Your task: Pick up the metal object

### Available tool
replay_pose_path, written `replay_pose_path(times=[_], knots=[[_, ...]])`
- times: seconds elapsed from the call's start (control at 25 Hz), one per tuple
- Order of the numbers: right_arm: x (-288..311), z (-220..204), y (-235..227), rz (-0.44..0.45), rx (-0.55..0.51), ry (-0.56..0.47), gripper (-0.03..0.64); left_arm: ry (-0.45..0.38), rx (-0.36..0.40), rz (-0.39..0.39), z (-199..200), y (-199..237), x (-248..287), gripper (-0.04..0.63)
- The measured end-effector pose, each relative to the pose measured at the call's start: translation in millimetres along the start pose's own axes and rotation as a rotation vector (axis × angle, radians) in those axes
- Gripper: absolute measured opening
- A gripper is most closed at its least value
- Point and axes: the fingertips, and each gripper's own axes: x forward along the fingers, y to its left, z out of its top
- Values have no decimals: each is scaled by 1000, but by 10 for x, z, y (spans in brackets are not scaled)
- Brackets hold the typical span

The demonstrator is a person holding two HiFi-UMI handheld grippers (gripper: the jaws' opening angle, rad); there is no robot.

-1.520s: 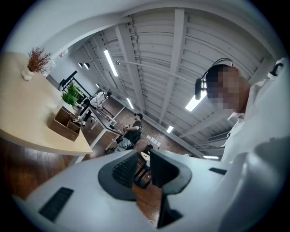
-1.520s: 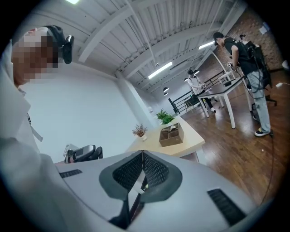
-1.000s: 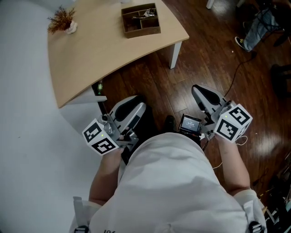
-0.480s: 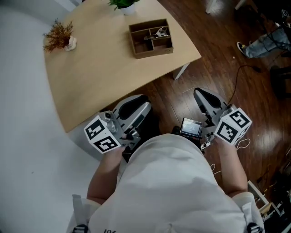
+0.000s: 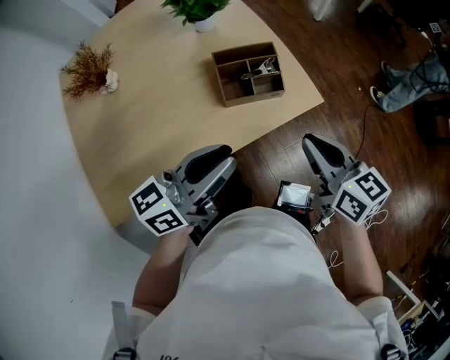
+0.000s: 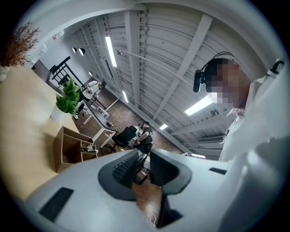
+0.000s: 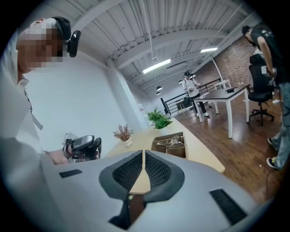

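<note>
A shiny metal object [image 5: 264, 67] lies in the right-hand compartment of a brown wooden box [image 5: 232, 90] near the edge of the light wood table [image 5: 155, 105]. The right gripper view shows the metal object [image 7: 174, 141] in the box [image 7: 158, 146]; the left gripper view shows the box [image 6: 67, 152] at lower left. My left gripper [image 5: 220, 152] hangs at the table's near edge, its jaws a narrow gap apart and empty [image 6: 143, 156]. My right gripper [image 5: 313, 139] is over the floor, short of the box, shut on nothing [image 7: 143, 154].
A green potted plant [image 5: 195, 10] and a bunch of dried flowers [image 5: 88, 65] stand on the table's far side. Dark wood floor [image 5: 337, 98] lies right of the table, with a cable and a person's legs [image 5: 404, 70] at far right. A small screen [image 5: 294, 195] sits at the waist.
The table and the box have slid down and to the right in the head view, closer to me. Both grippers keep almost the same place and the same jaw state.
</note>
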Motion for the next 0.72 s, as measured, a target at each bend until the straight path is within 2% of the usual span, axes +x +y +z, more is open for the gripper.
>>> replay_pose_path(times=[0.36,0.72], knots=[[223,87,96,-53,-57,7,3,20,20,-31,160,222,-172,78],[242,247,34,-18,-122,-3,3,13,40,-16,199,249,-1,78]])
